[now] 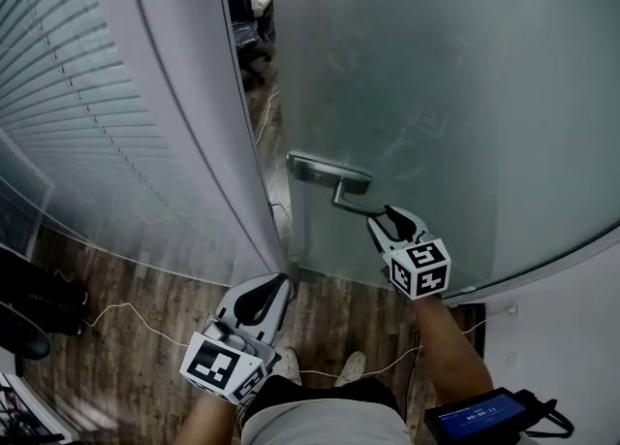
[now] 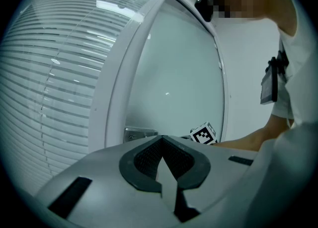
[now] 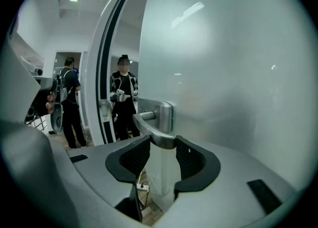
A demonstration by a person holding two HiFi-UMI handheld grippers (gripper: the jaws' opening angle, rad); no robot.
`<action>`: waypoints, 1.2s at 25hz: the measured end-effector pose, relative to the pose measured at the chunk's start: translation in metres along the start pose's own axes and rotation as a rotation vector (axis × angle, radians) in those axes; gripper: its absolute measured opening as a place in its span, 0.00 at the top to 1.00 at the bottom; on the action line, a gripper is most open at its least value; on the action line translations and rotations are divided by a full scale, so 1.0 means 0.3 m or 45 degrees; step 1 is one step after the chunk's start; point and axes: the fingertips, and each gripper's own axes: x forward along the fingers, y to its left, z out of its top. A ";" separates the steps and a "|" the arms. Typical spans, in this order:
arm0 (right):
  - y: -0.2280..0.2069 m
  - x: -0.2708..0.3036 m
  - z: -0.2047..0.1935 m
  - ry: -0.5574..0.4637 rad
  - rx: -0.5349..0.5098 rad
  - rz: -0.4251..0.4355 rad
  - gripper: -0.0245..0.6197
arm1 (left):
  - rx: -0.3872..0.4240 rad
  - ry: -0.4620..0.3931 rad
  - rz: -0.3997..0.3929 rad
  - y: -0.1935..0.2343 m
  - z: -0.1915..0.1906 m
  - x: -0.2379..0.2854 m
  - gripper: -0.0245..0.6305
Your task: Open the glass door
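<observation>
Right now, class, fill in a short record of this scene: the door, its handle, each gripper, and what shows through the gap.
Door: frosted glass door, ajar by a narrow gap
Handle: metal lever handle, near the door's open edge
Right gripper: right gripper shut on the handle's end
Left gripper: left gripper shut, empty, not touching the door
Through the gap: two people standing in the room beyond

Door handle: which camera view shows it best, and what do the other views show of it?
The right gripper view: the door handle sits close and central, its lever clamped between the right gripper's jaws. The head view shows it smaller from above; the left gripper view shows only its plate.
</observation>
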 end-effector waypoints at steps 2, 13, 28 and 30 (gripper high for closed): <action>-0.015 0.019 0.004 -0.001 0.006 -0.014 0.71 | -0.009 -0.001 0.002 -0.003 -0.003 -0.001 0.96; -0.068 0.112 -0.071 0.015 0.061 -0.056 0.71 | -0.004 -0.019 -0.020 -0.055 -0.105 -0.013 0.96; -0.290 0.295 0.085 0.085 0.126 -0.123 0.71 | -0.022 0.000 0.017 -0.027 0.011 0.076 0.96; -0.312 0.320 0.094 0.097 0.129 -0.135 0.71 | -0.021 0.006 0.015 -0.025 0.009 0.080 0.96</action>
